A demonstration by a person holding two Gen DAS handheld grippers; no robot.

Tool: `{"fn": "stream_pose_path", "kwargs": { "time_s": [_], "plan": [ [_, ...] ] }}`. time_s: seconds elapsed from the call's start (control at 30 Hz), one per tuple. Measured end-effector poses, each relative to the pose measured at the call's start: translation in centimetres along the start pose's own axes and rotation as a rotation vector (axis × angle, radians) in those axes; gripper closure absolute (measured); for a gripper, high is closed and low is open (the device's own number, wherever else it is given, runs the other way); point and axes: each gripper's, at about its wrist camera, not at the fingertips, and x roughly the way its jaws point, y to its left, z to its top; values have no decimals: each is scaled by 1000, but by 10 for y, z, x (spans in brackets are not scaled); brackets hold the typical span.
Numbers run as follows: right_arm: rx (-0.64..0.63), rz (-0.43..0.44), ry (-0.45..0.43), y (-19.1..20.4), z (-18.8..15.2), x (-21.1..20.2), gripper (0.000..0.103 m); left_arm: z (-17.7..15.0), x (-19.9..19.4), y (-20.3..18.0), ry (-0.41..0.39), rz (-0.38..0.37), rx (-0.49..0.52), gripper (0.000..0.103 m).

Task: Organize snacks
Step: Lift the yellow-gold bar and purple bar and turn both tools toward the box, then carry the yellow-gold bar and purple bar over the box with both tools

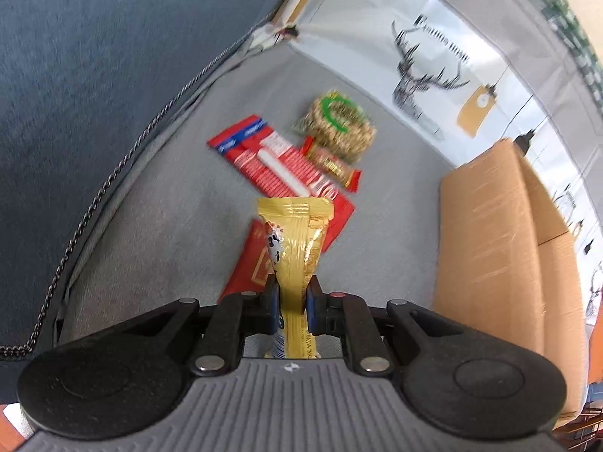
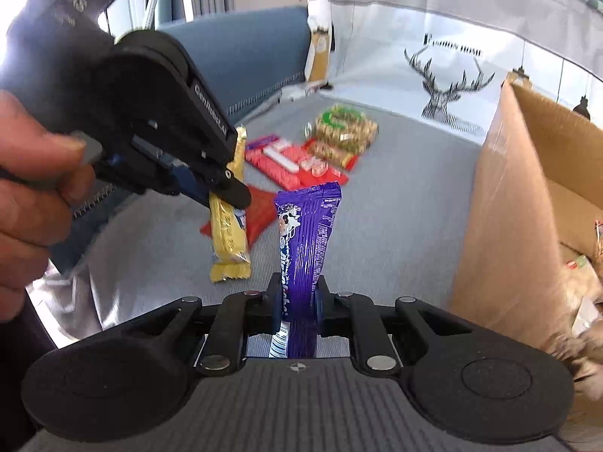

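Note:
My left gripper point(image 1: 293, 293) is shut on a yellow snack bar point(image 1: 297, 241) and holds it above the grey sofa seat. The left gripper point(image 2: 226, 188) with the yellow bar point(image 2: 230, 241) also shows in the right wrist view, at the left. My right gripper point(image 2: 299, 293) is shut on a purple snack bar point(image 2: 307, 233), held upright beside an open cardboard box point(image 2: 527, 196). On the seat lie red packets point(image 1: 279, 165), a nut-cake bag with a green ring point(image 1: 339, 124) and a small red and gold bar point(image 1: 331, 164).
The cardboard box point(image 1: 501, 248) stands at the right and holds some snacks point(image 2: 580, 263). A deer-print cloth point(image 1: 426, 75) covers the sofa back. A blue cushion point(image 1: 94, 75) lies at the left. A hand point(image 2: 34, 188) holds the left gripper.

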Motion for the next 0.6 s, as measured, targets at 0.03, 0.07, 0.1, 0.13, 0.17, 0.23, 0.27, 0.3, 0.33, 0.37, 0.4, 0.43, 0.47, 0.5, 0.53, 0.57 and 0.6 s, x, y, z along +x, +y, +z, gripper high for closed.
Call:
{"fn": "stream_pose_path", "kwargs": {
  "time_s": [0.03,0.07,0.1,0.13,0.17,0.23,0.27,0.3,0.33,0.37,0.4,0.43,0.47,0.5,0.53,0.57,0.6],
  "plan": [
    [0,1,-16,0,1,-4,86,1,-3,-1,-18,-8,5,89],
    [0,0,-30,0,3,-7,86,1,-7,-3,-36,-15,11,89],
    [3,-1,-44,0,4,-10,87,1,-10,-4,-55,-22,18,89],
    [7,2,-63,-1,6,-15,87,1,-14,-6,-72,-29,24,89],
    [10,4,-80,-1,8,-19,86,1,-17,-7,-89,-35,30,89],
    [10,5,-108,-1,11,-27,86,2,-23,-10,-120,-51,39,89],
    [9,7,-118,-2,12,-31,86,2,-26,-11,-133,-60,40,89],
    [6,6,-130,-3,14,-35,86,3,-28,-12,-145,-68,40,89],
    [3,5,-144,-5,16,-40,86,3,-30,-13,-154,-74,38,89],
    [2,5,-155,-7,18,-44,86,4,-31,-14,-162,-80,35,89],
    [5,4,-164,-10,21,-49,86,5,-32,-16,-170,-88,32,89],
    [12,2,-174,-14,24,-54,86,5,-35,-18,-178,-97,30,89],
    [21,2,-187,-18,29,-61,86,5,-36,-20,-186,-105,32,89],
    [31,4,-204,-24,34,-68,86,5,-38,-23,-194,-113,35,89],
    [42,6,-221,-30,40,-75,86,6,-38,-27,-203,-123,42,89],
    [48,6,-237,-37,47,-82,86,5,-40,-31,-213,-133,51,89],
    [51,0,-255,-44,53,-90,86,5,-41,-36,-221,-141,61,89]
  ]
}}
